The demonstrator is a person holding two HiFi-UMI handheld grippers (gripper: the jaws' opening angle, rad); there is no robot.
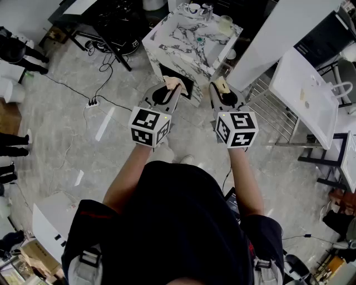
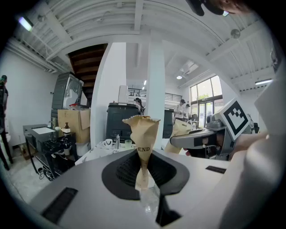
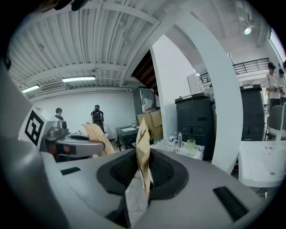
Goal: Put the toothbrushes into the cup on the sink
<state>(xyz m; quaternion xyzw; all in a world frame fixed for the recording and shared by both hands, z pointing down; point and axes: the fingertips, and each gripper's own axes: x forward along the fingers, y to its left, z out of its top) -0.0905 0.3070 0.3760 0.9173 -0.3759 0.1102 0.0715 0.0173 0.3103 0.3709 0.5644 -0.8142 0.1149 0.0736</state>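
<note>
Both grippers are held up side by side in front of the marble-topped sink stand point(image 1: 179, 45). My left gripper point(image 1: 169, 91) is shut on a toothbrush in a tan paper packet point(image 2: 142, 142) printed "END", which stands upright between the jaws. My right gripper point(image 1: 221, 89) is shut on a second tan toothbrush packet point(image 3: 143, 150), seen edge-on. A pale green cup point(image 1: 225, 24) stands on the far right of the sink top, and shows too as a small cup point(image 3: 191, 145) in the right gripper view. A white mug point(image 1: 193, 8) sits beside the tap. Each gripper view shows the other gripper point(image 2: 203, 139) point(image 3: 73, 145) alongside.
A white pillar point(image 1: 278, 39) rises right of the sink stand, with a metal rack point(image 1: 272, 114) and a white table point(image 1: 308, 94) beyond. A black cluttered table point(image 1: 105, 19) stands at the left, with cables and a power strip point(image 1: 92, 103) on the floor. People stand farther off.
</note>
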